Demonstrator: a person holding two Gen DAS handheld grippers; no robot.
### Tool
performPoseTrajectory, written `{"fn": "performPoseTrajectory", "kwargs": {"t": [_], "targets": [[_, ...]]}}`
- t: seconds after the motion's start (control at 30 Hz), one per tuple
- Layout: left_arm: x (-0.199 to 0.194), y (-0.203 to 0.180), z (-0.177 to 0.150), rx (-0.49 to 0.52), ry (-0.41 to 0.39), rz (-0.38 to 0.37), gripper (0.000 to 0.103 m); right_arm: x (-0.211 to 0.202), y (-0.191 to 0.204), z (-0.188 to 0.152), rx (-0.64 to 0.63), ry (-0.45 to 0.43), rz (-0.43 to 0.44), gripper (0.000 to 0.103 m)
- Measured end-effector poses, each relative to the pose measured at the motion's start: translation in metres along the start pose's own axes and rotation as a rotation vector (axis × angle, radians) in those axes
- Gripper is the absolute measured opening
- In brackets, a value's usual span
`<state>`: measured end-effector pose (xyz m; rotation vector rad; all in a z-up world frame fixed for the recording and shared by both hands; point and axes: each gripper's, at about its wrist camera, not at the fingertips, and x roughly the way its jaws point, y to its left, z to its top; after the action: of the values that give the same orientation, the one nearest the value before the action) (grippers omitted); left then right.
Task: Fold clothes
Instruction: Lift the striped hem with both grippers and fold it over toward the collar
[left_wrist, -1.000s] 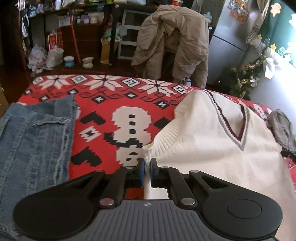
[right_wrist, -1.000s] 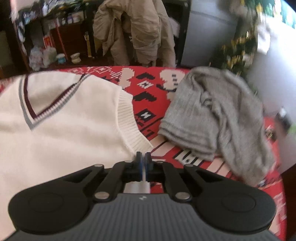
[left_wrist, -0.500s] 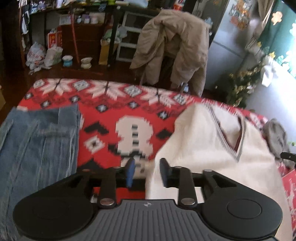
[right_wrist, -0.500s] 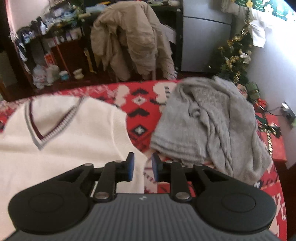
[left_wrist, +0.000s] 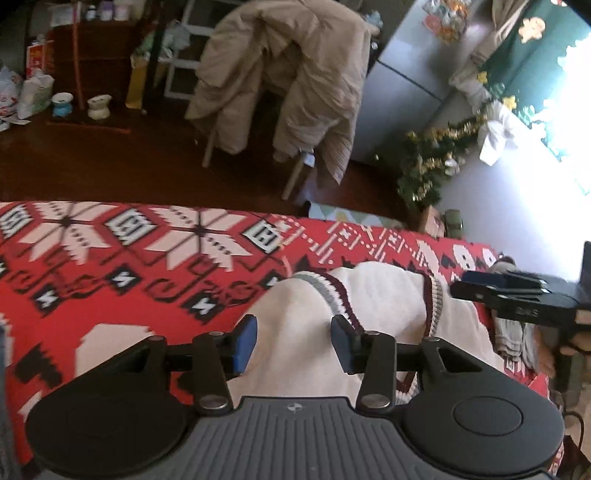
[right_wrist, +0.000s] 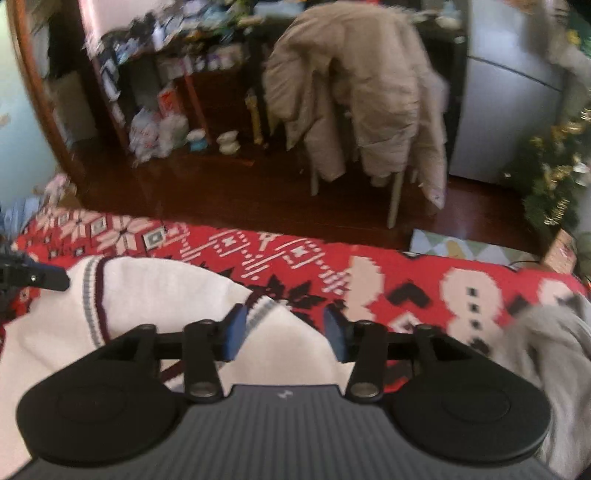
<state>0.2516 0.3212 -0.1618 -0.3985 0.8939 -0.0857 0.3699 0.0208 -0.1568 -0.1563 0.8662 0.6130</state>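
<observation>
A: Where was the vest (left_wrist: 384, 306)?

B: Flat on the red cloth (left_wrist: 147, 258), toward its right side, collar at the far edge. Left gripper (left_wrist: 293, 341) and right gripper (right_wrist: 286, 330) hovered over it, jaws spreading, pinching nothing.

A: Handling?

B: Looked like a soft, light, limp knit; I judged the ribbed armhole edges or hem corners the best places to pinch.

A: Containers?

B: None on the cloth. Grey knit (right_wrist: 554, 354) lay heaped at the right edge.
</observation>
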Motion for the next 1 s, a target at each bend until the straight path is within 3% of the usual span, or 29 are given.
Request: {"fn": "performPoseTrajectory", "kwargs": {"t": [0.07,0.1,0.13,0.17,0.27,0.47,0.63,0.77,0.9,1.0], "targets": [[0.005,-0.002,-0.002,0.015,0.006,-0.002,0.036,0.016,0.0,0.005,-0.014,0.035,0.021,0.052],[0.007,-0.003,-0.003,0.023,0.008,-0.004,0.011,0.022,0.0,0.005,-0.02,0.05,0.035,0.048],[0.007,-0.005,-0.006,0.036,0.005,0.002,0.006,0.025,0.0,0.004,-0.031,0.063,0.047,0.025],[0.002,-0.009,-0.009,0.058,-0.013,0.012,0.006,0.027,0.003,0.003,-0.046,0.073,0.052,0.011],[-0.022,-0.027,-0.025,0.143,-0.081,0.034,0.006,0.014,0.014,-0.006,-0.093,0.028,0.055,0.008],[-0.08,-0.069,-0.081,0.337,-0.158,0.044,0.006,-0.068,0.057,-0.044,-0.232,-0.091,0.027,0.008],[-0.093,-0.082,-0.144,0.394,-0.076,0.044,0.006,-0.112,0.089,-0.11,-0.284,-0.066,0.037,0.008],[-0.083,-0.08,-0.18,0.38,0.033,0.041,0.007,-0.121,0.103,-0.161,-0.289,0.01,0.057,0.008],[-0.086,-0.078,-0.192,0.362,0.063,0.042,0.017,-0.122,0.104,-0.189,-0.222,0.063,0.08,0.015],[-0.102,-0.073,-0.187,0.346,0.053,0.013,0.024,-0.134,0.1,-0.192,-0.192,0.038,0.112,0.019]]}}
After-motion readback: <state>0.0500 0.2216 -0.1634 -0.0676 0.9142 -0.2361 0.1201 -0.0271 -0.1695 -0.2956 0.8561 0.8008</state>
